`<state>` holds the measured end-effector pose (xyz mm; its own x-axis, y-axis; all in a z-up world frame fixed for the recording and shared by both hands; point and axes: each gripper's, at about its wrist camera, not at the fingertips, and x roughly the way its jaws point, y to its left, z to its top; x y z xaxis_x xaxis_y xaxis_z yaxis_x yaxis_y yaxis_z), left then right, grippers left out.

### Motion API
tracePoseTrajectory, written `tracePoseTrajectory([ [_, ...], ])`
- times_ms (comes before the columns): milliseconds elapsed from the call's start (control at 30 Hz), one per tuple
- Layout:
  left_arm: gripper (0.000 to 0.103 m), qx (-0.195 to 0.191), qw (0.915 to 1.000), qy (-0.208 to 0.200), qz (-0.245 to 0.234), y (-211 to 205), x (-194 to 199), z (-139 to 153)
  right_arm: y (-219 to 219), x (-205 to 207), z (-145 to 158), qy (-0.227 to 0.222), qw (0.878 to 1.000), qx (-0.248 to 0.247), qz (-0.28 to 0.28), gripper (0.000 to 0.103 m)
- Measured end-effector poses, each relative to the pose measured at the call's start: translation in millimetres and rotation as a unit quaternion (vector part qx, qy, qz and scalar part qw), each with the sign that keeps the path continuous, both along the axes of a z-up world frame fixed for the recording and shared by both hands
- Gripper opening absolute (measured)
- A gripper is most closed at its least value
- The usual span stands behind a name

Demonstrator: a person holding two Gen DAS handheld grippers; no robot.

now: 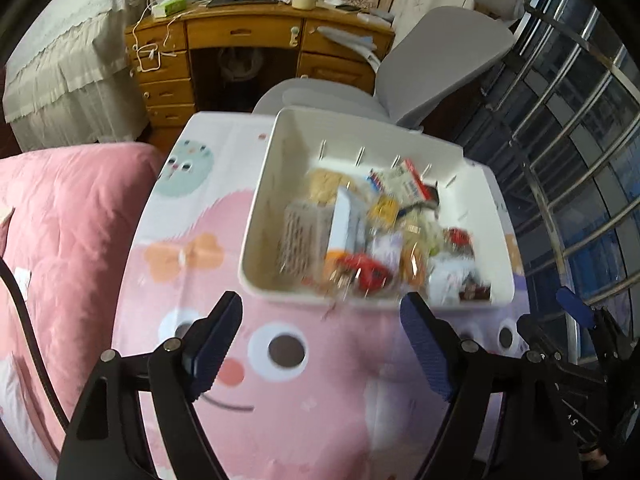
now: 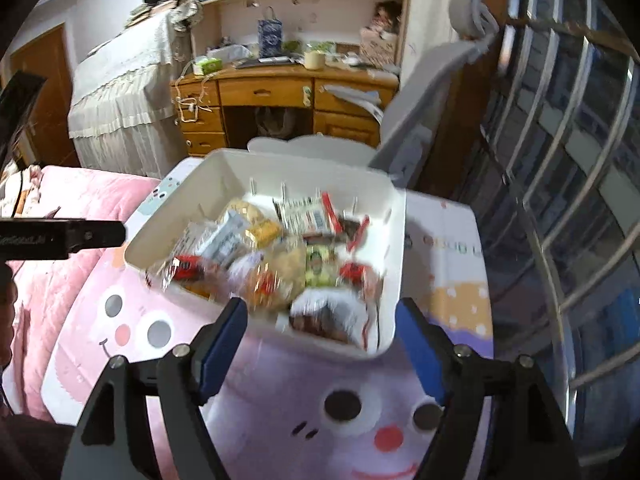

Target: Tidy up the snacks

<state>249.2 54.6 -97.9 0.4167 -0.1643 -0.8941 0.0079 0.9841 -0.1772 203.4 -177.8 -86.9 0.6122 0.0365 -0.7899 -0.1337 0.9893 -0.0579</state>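
A small table [image 1: 280, 420] draped in a pink cartoon cloth stands beside a pink quilt [image 1: 60, 220], a grey chair [image 1: 440, 68] behind it. On the cloth sits a white bin [image 1: 264, 216] heaped with wrapped snacks [image 1: 372, 240]; blur makes individual packets hard to tell apart. Just short of the bin's near rim, the left gripper [image 1: 322, 344] and the right gripper [image 2: 320, 344] hover with jaws spread wide, nothing between either pair. The risk: 1 packet seems to hang over the near rim, and a descending finger could flick it out or shove the light bin along the cloth.
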Motion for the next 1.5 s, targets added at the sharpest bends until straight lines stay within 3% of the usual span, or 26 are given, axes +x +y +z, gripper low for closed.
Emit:
tracePoseTrajectory([
  [233,0.083,-0.011,0.9997,0.022,-0.002,33,-63,-8,1,-52,-17,0.086,0.994,0.051,-0.034,0.097],
  [467,0.083,-0.028,0.9990,0.035,-0.005,64,-124,-12,21,-113,-22,0.132,0.985,0.066,-0.084,0.099],
  [633,0.083,-0.033,0.9981,0.050,-0.010,71,-158,-6,33,-156,-16,0.153,0.973,0.109,-0.131,0.099],
  [767,0.083,-0.046,0.9970,0.054,-0.032,60,-171,14,42,-179,1,0.156,0.975,0.099,-0.123,0.099],
  [1033,0.089,-0.009,0.9988,-0.011,-0.048,25,-189,87,47,-190,64,0.127,0.983,0.111,-0.067,0.099],
  [1200,0.091,0.011,0.9982,-0.041,-0.042,4,-205,128,34,-193,99,0.117,0.984,0.113,-0.078,0.099],
  [1300,0.094,0.006,0.9981,-0.058,-0.022,-1,-214,138,25,-198,110,0.118,0.983,0.109,-0.092,0.099],
  [1400,0.097,0.042,0.9962,-0.072,-0.024,-15,-222,141,23,-206,115,0.100,0.986,0.095,-0.090,0.099],
  [1500,0.102,0.054,0.9954,-0.075,-0.023,-22,-228,140,23,-213,114,0.092,0.987,0.100,-0.084,0.100],
])
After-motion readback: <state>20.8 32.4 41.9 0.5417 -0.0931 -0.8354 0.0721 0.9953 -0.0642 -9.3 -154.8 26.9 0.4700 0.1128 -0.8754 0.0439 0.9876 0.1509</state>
